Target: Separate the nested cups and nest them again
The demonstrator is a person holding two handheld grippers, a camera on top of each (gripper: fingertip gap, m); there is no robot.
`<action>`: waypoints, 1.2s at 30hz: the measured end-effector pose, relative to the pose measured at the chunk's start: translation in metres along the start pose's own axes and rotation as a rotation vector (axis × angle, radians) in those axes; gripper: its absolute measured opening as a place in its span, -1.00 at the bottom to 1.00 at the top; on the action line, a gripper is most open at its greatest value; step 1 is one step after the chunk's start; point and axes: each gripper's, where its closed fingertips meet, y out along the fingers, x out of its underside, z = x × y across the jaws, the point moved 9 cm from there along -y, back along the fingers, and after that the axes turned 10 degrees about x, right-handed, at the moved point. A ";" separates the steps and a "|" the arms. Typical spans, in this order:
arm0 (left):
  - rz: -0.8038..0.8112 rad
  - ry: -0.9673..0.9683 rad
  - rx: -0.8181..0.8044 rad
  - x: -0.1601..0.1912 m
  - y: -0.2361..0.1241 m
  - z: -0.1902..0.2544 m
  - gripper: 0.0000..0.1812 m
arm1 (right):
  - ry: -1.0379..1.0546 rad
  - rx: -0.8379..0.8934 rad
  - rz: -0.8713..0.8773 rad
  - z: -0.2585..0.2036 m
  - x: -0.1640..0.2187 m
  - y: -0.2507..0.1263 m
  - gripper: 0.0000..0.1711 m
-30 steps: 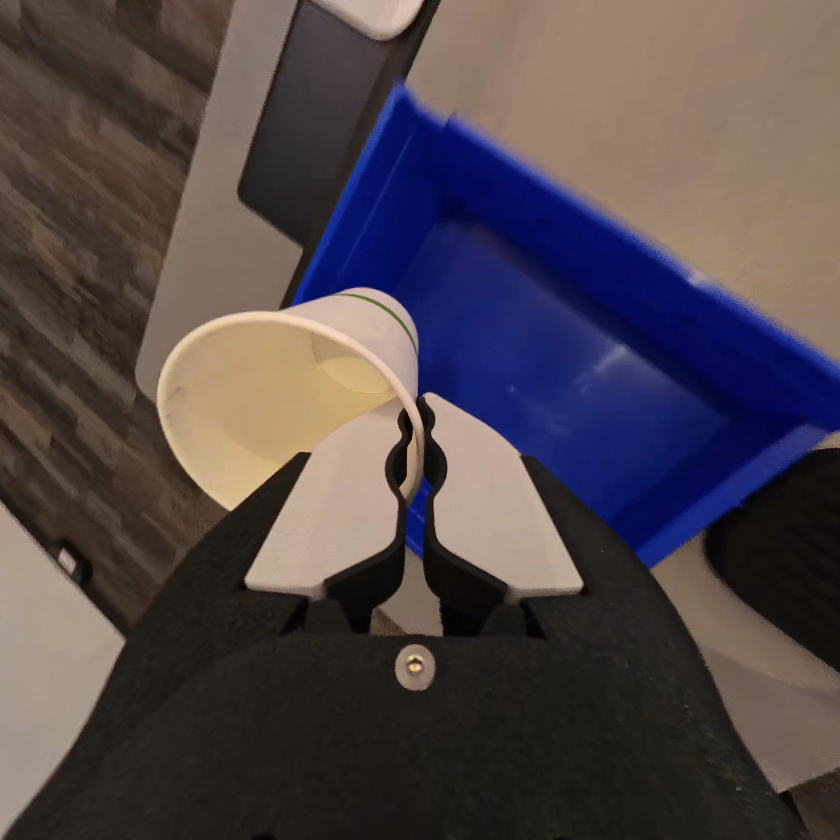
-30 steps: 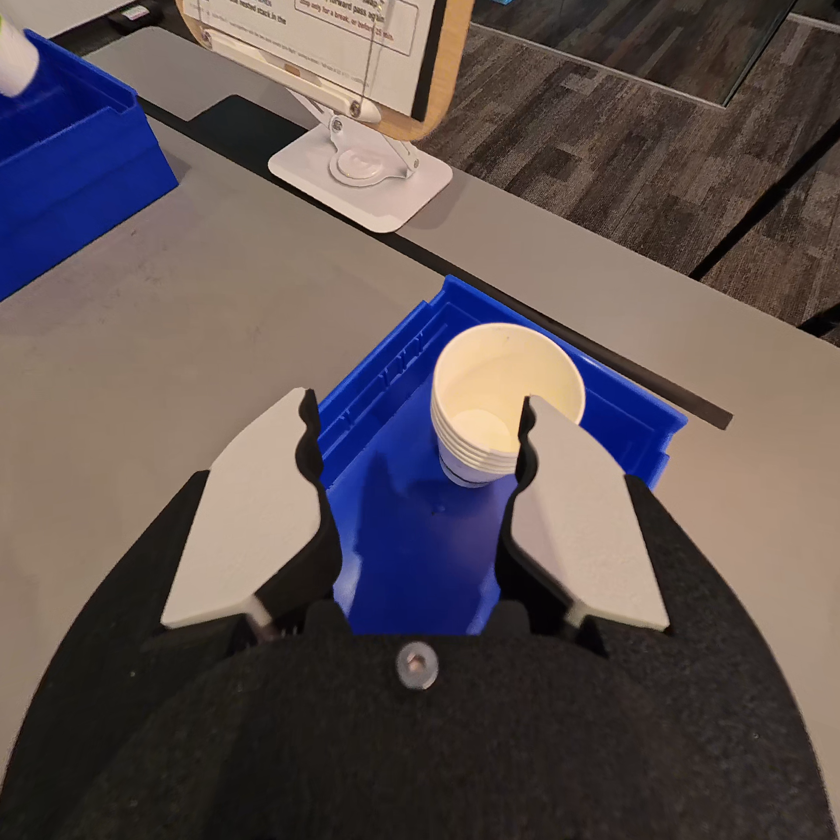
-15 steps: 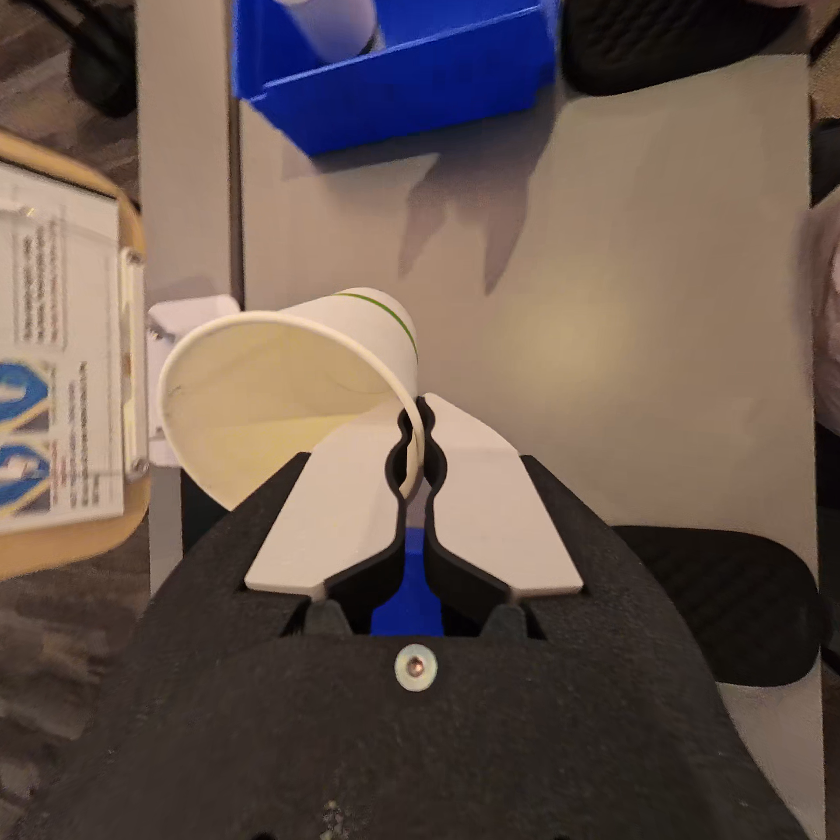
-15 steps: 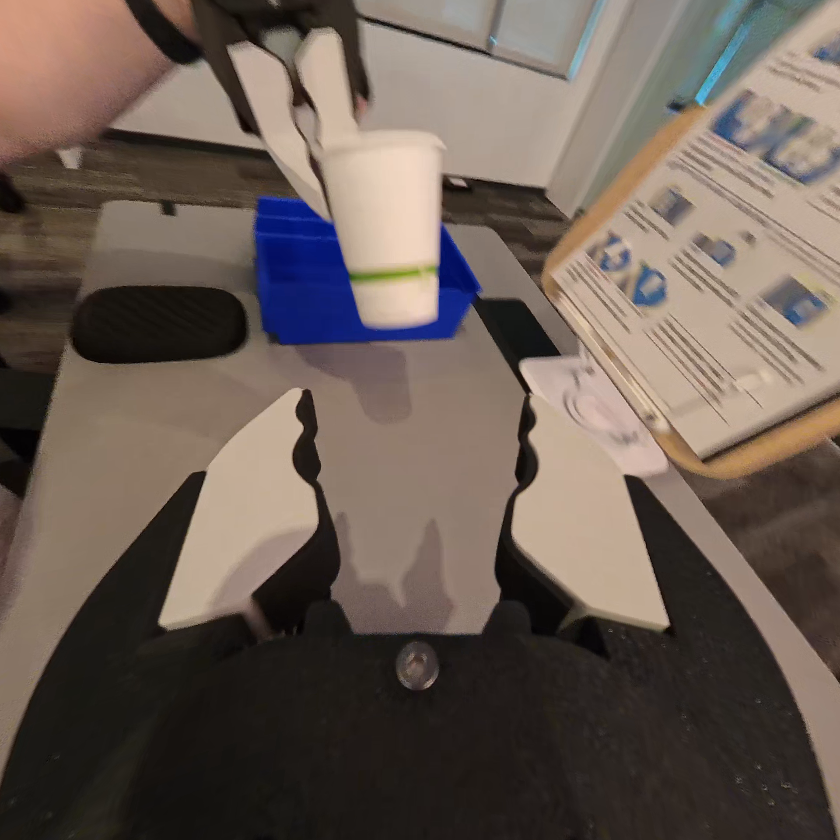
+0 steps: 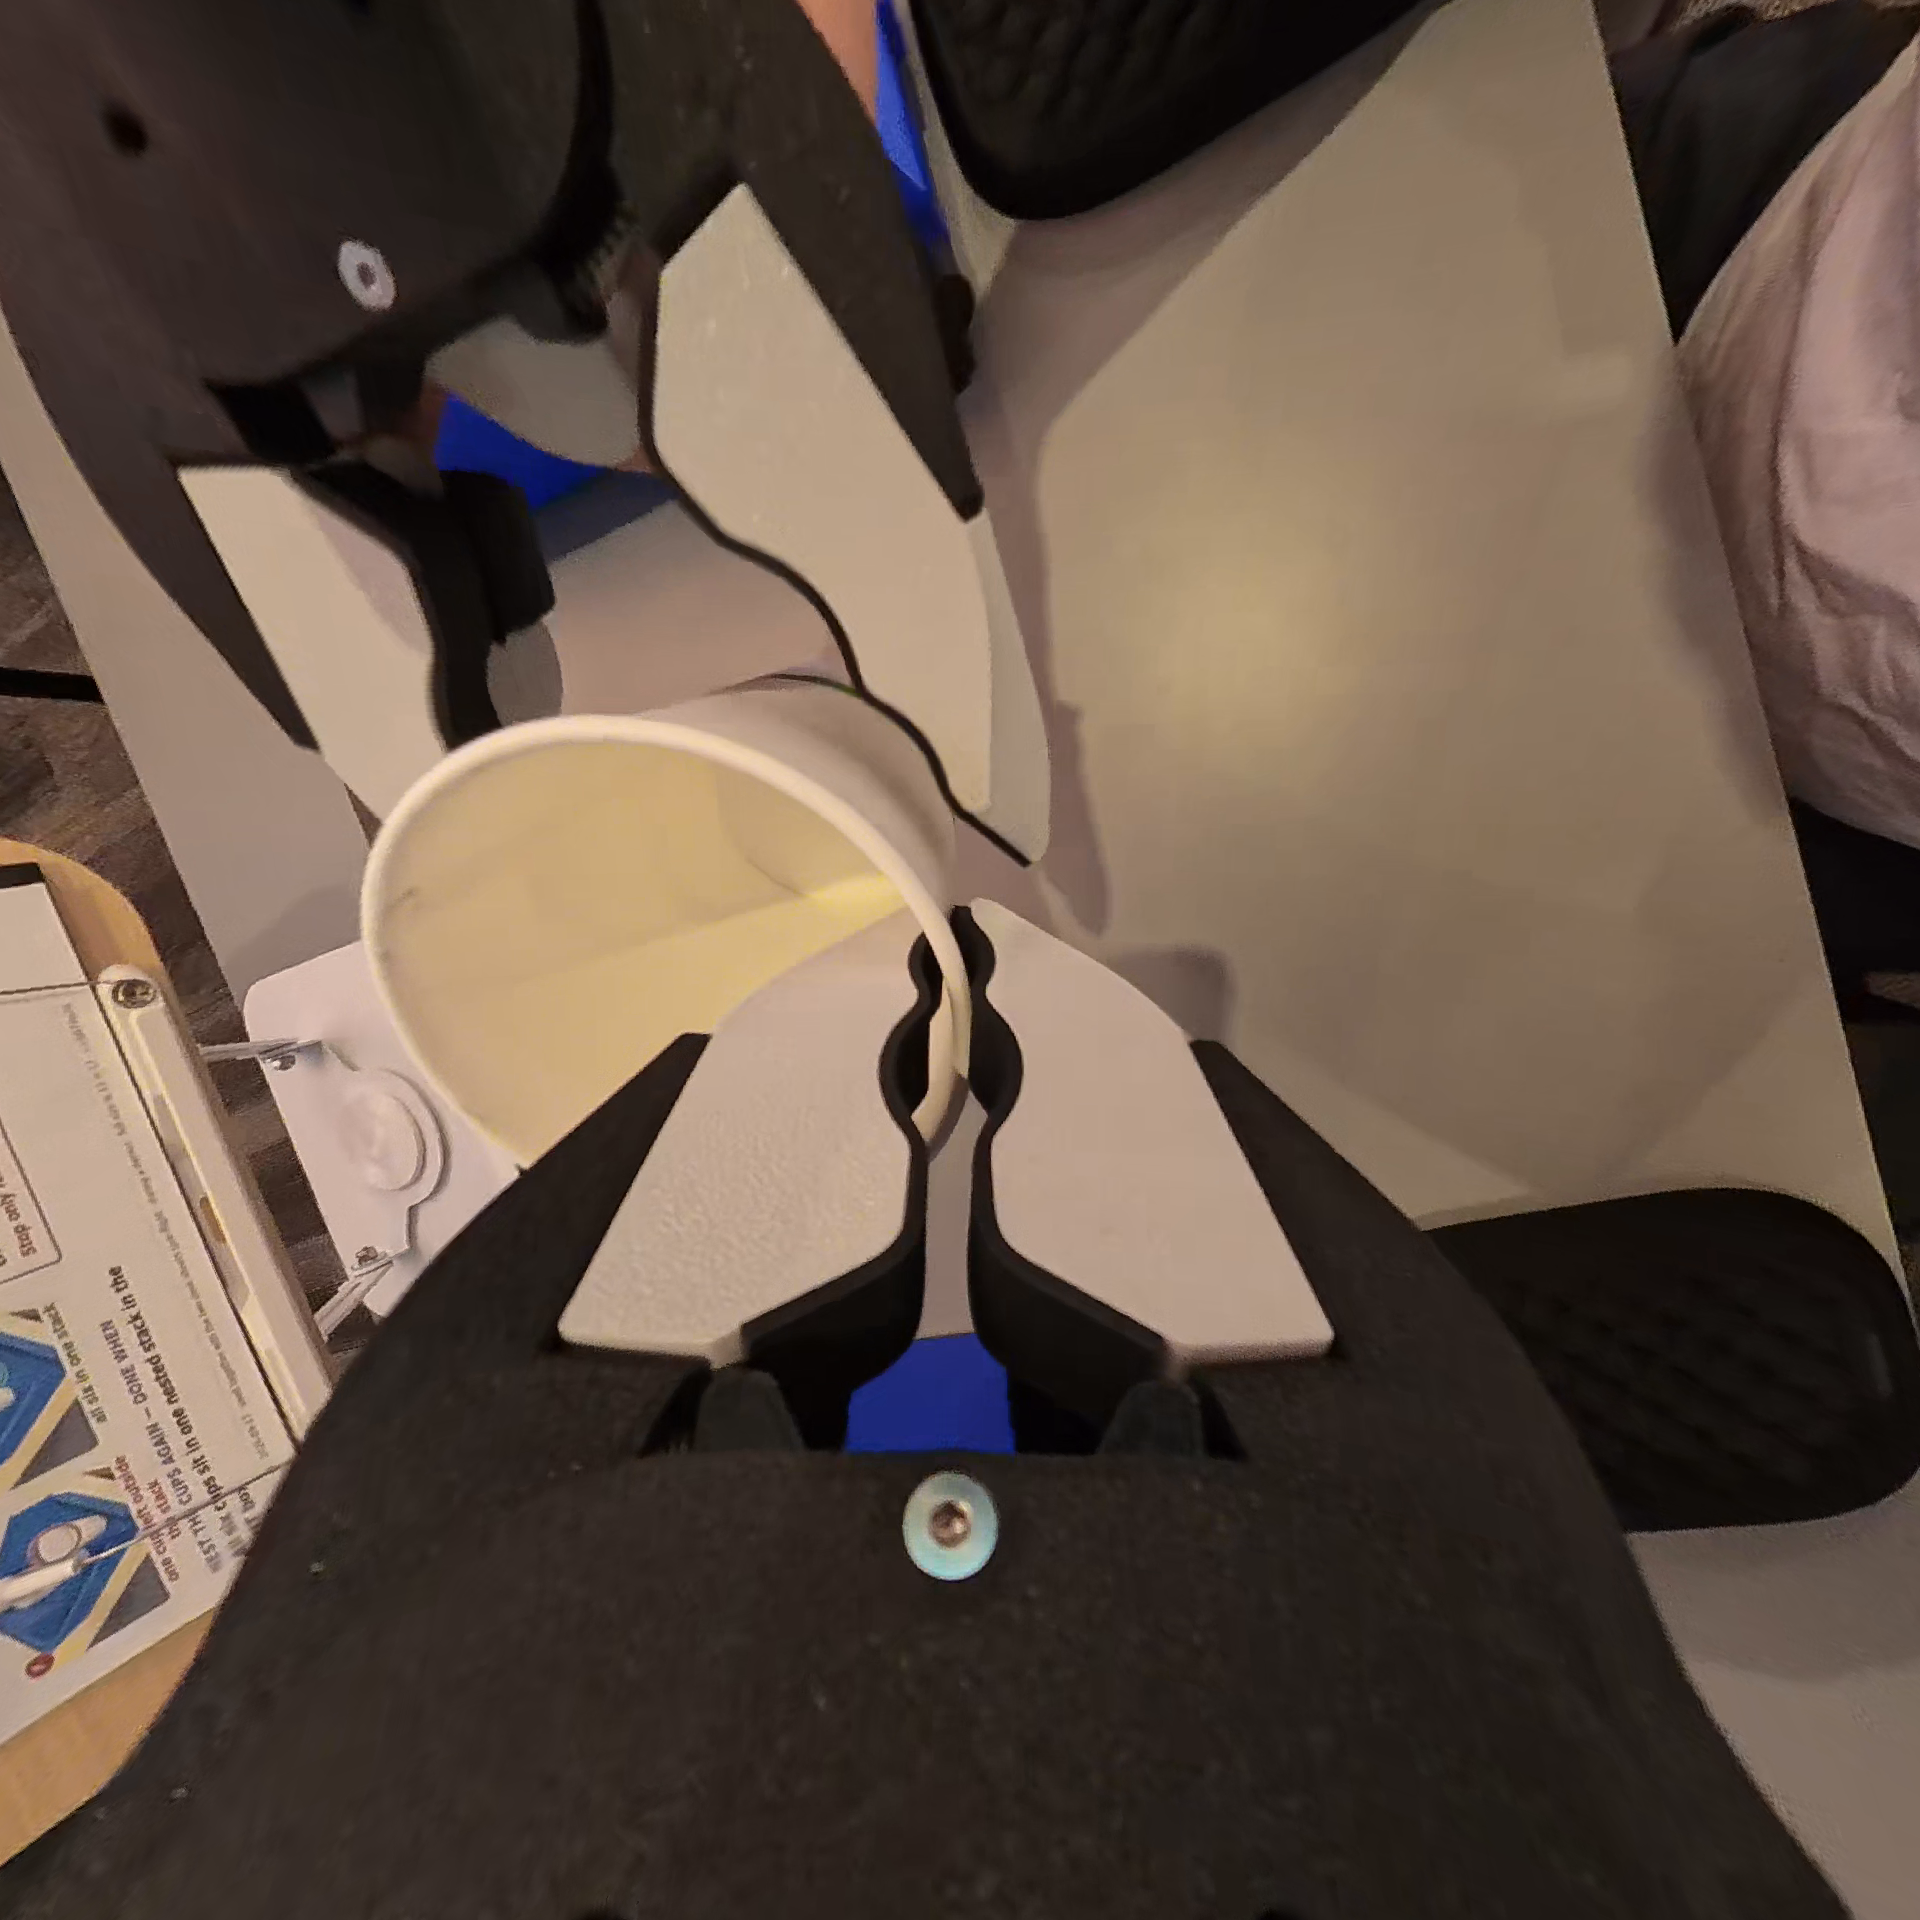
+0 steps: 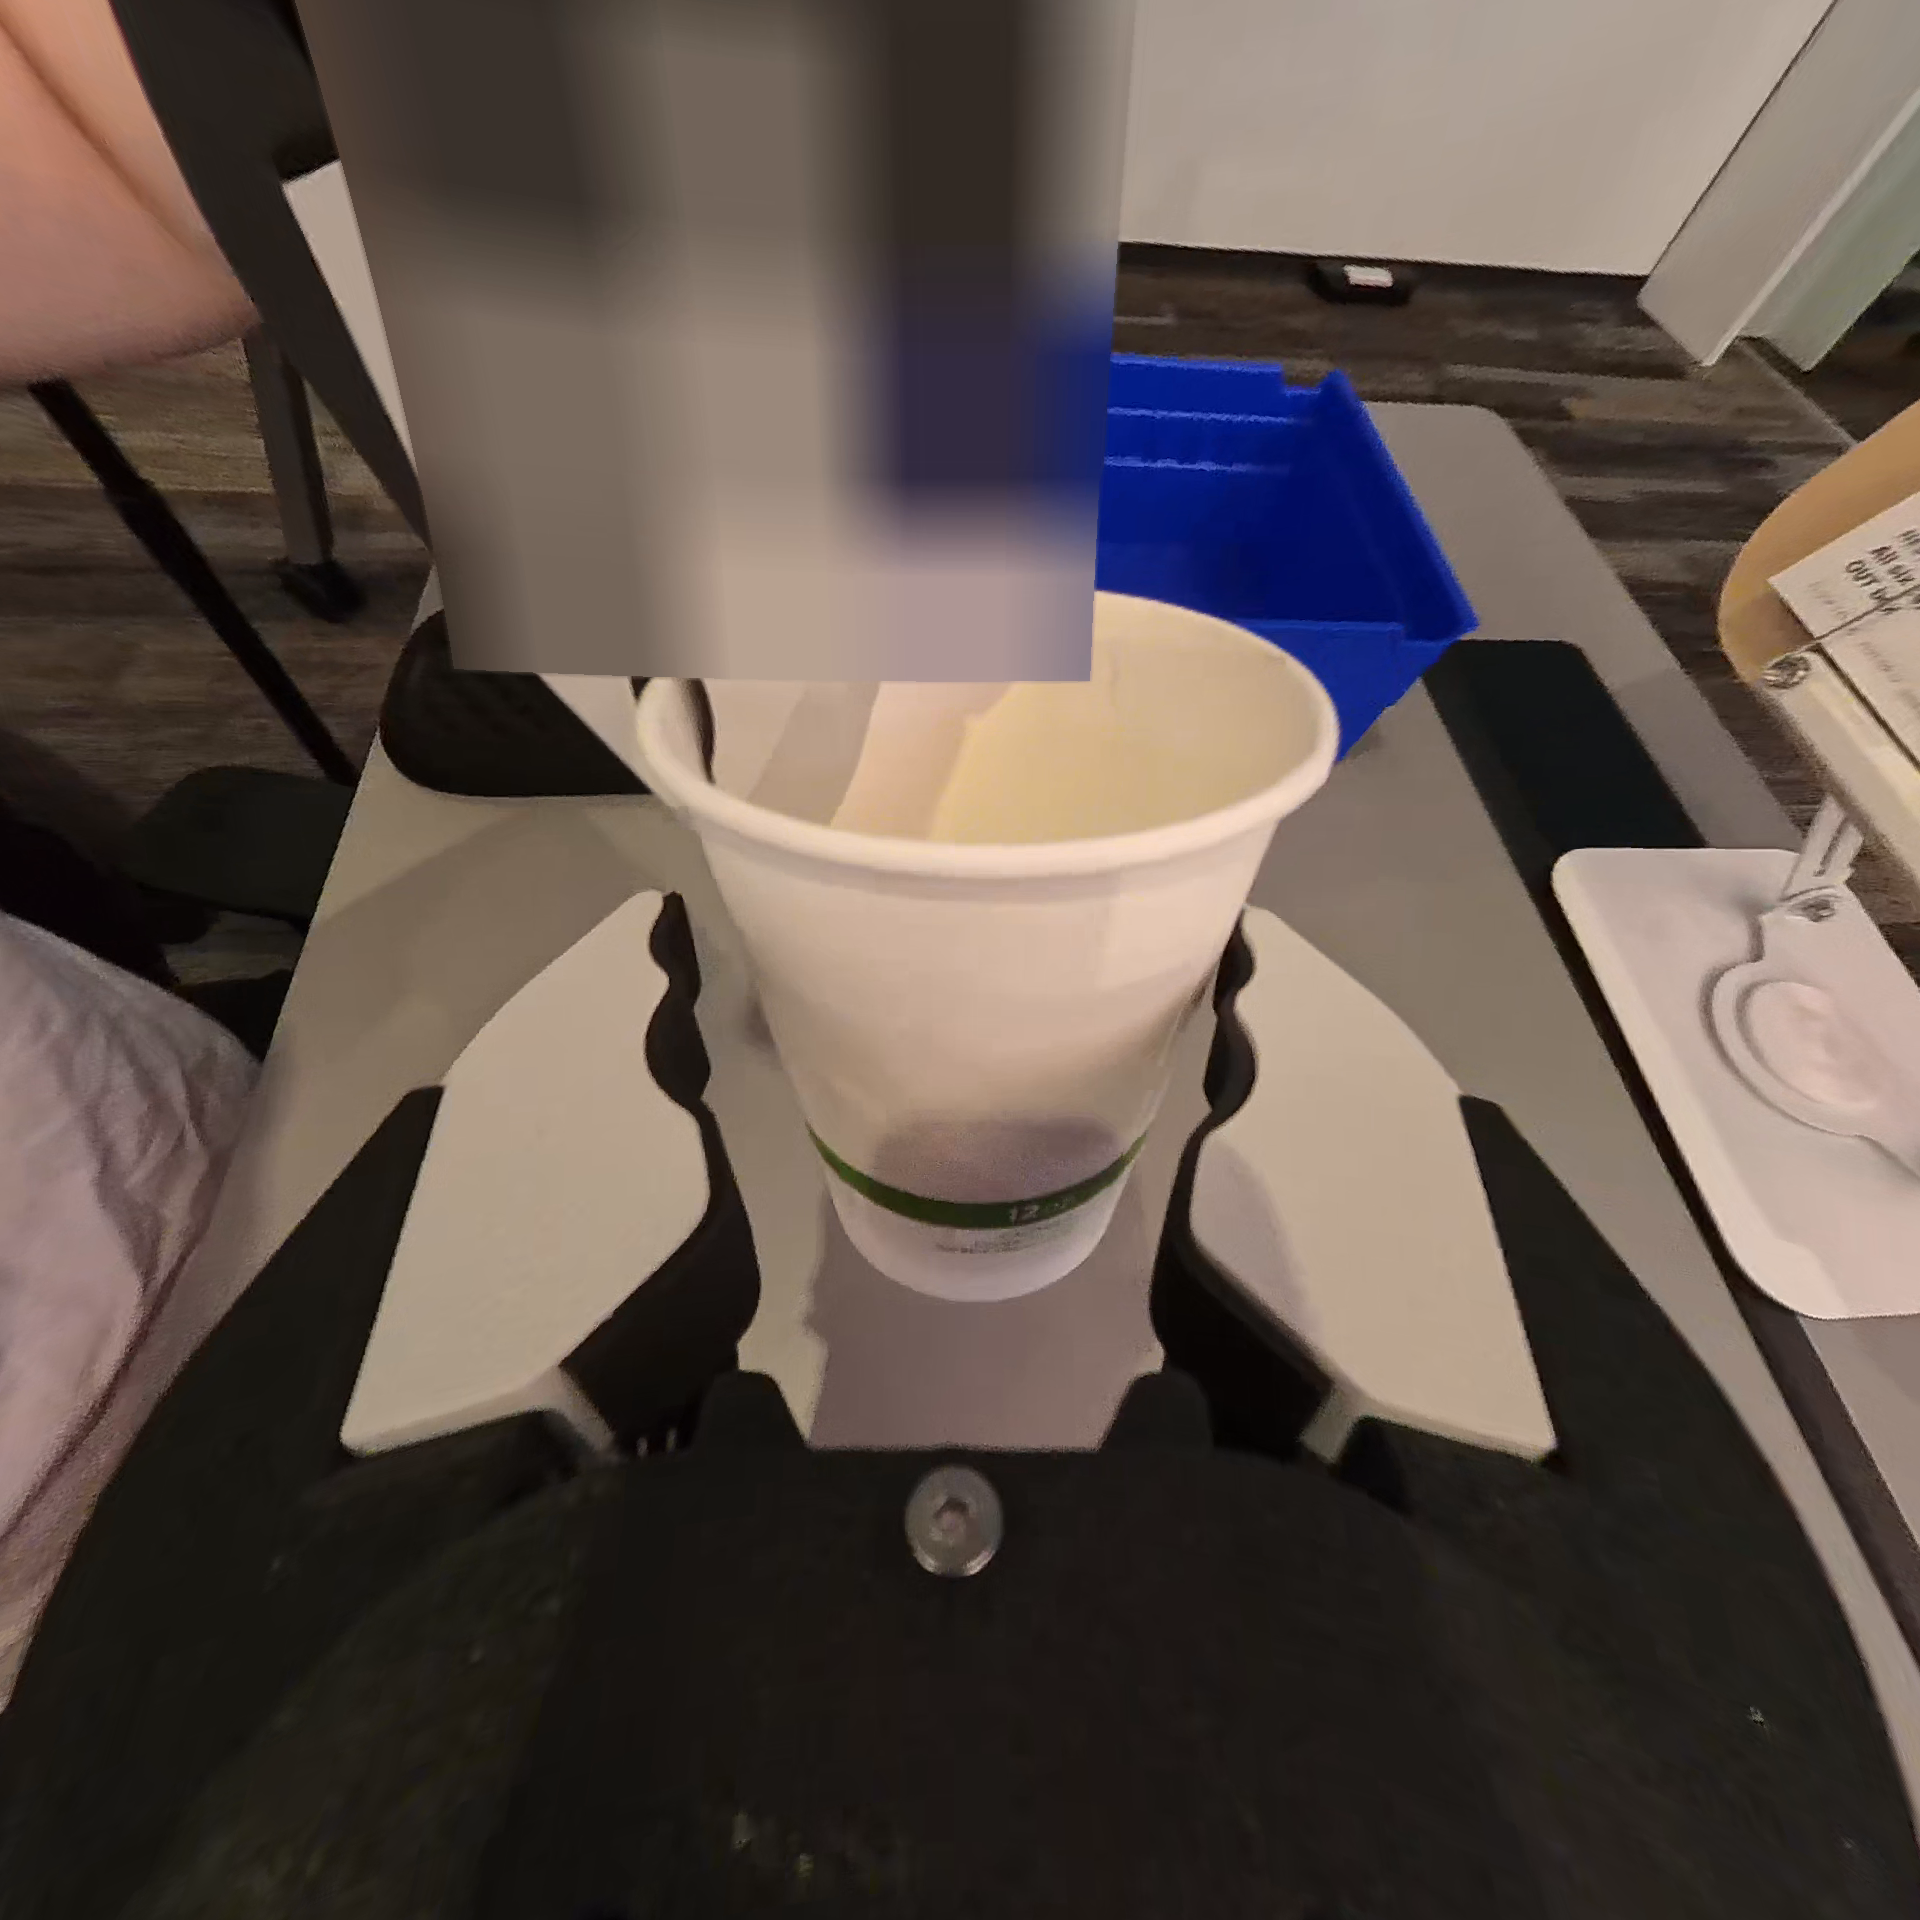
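Only left tongs (image 5: 951, 940) pinch cup (image 5: 665, 894) rim | right tongs (image 6: 951, 997) spread (straddling it) | blue bin (image 6: 1278, 540) behind

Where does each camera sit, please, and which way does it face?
Left wrist view: behind the left tongs, shut on the cup rim, looking down at the table.
Right wrist view: behind the open right tongs, which straddle the cup, facing a blue bin.
Shared: cup, table, both tongs.
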 end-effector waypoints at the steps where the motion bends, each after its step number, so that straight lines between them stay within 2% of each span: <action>1: -0.002 0.007 0.003 -0.001 0.001 0.001 -0.99 | -0.006 -0.004 -0.004 0.000 0.001 0.001 0.08; 11: 0.001 0.009 -0.027 -0.002 0.003 0.006 -0.97 | -0.007 -0.068 0.000 -0.001 0.004 0.007 0.04; 13: 0.031 -0.013 -0.070 -0.002 -0.001 0.005 -0.80 | 0.004 -0.068 0.013 0.001 0.004 0.007 0.03; 17: 0.106 -0.048 -0.178 0.003 -0.015 0.006 -0.69 | 0.018 -0.034 -0.004 0.009 0.008 0.004 0.03; 20: 0.183 -0.106 -0.284 0.012 -0.033 0.010 -0.55 | 0.044 0.067 -0.036 0.028 0.016 -0.015 0.03; 22: 0.223 -0.158 -0.345 0.022 -0.041 0.016 -0.52 | 0.090 0.183 -0.001 0.050 0.022 -0.045 0.03; 24: 0.248 -0.199 -0.386 0.033 -0.043 0.025 -0.53 | 0.166 0.385 0.087 0.079 0.032 -0.089 0.03; 27: 0.243 -0.249 -0.414 0.049 -0.034 0.041 -0.55 | 0.356 0.667 0.312 0.116 0.063 -0.160 0.02; 29: 0.230 -0.267 -0.424 0.056 -0.026 0.052 -0.56 | 0.444 0.799 0.383 0.132 0.090 -0.189 0.02; 32: 0.243 -0.289 -0.425 0.061 -0.018 0.064 -0.57 | 0.504 0.918 0.381 0.145 0.120 -0.205 0.02; 36: 0.253 -0.290 -0.432 0.062 -0.014 0.073 -0.59 | 0.528 0.967 0.289 0.154 0.144 -0.202 0.02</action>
